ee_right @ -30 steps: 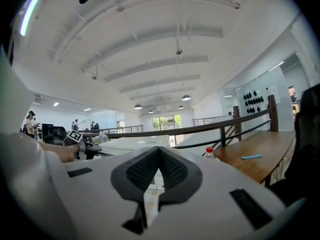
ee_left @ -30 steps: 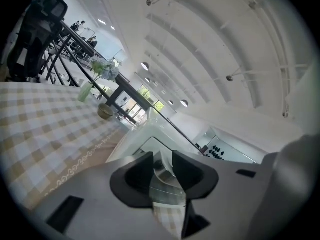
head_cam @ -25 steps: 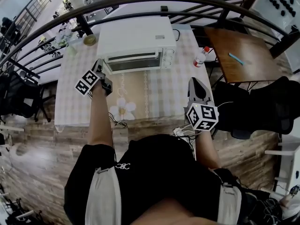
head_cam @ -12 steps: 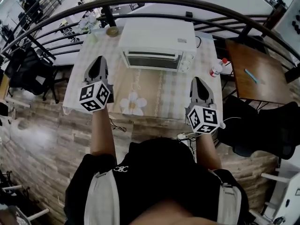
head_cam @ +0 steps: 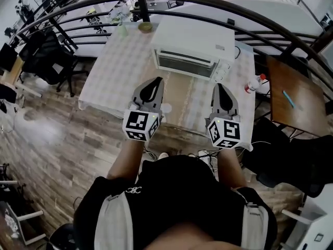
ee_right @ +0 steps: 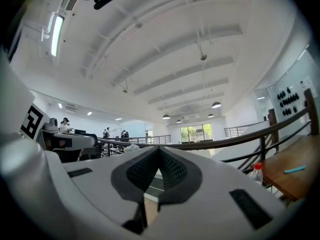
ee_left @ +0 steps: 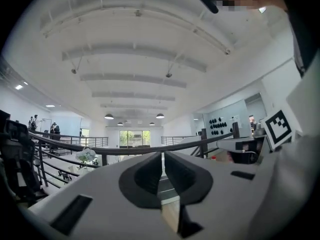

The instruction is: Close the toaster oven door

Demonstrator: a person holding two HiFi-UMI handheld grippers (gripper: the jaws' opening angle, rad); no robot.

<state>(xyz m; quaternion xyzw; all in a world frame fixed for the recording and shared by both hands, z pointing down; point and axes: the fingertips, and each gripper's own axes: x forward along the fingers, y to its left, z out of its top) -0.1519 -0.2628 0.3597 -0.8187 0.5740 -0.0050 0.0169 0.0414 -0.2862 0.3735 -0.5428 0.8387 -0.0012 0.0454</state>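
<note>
Although the task is to shut it, the white box-shaped toaster oven [head_cam: 195, 48] already looks closed. Its glass door [head_cam: 188, 65] appears to stand flush with the front. It sits at the far side of the checked-cloth tabletop [head_cam: 119, 72], in the upper middle of the frame. I judge the closing step done.

Both tongs hang over the near edge, lower middle, well apart from the oven. The left tongs [head_cam: 156, 82] have their jaws together on nothing, and so do the right tongs [head_cam: 217, 86]. At most, the next move calls for a light push on the door's top edge to confirm it is seated.

Counted:
- one toaster oven with one door
- two tongs
- one clear plastic bottle with a red cap [head_cam: 253, 84], right of the oven
- one small round dish [head_cam: 145, 27], at the tabletop's far left corner
</note>
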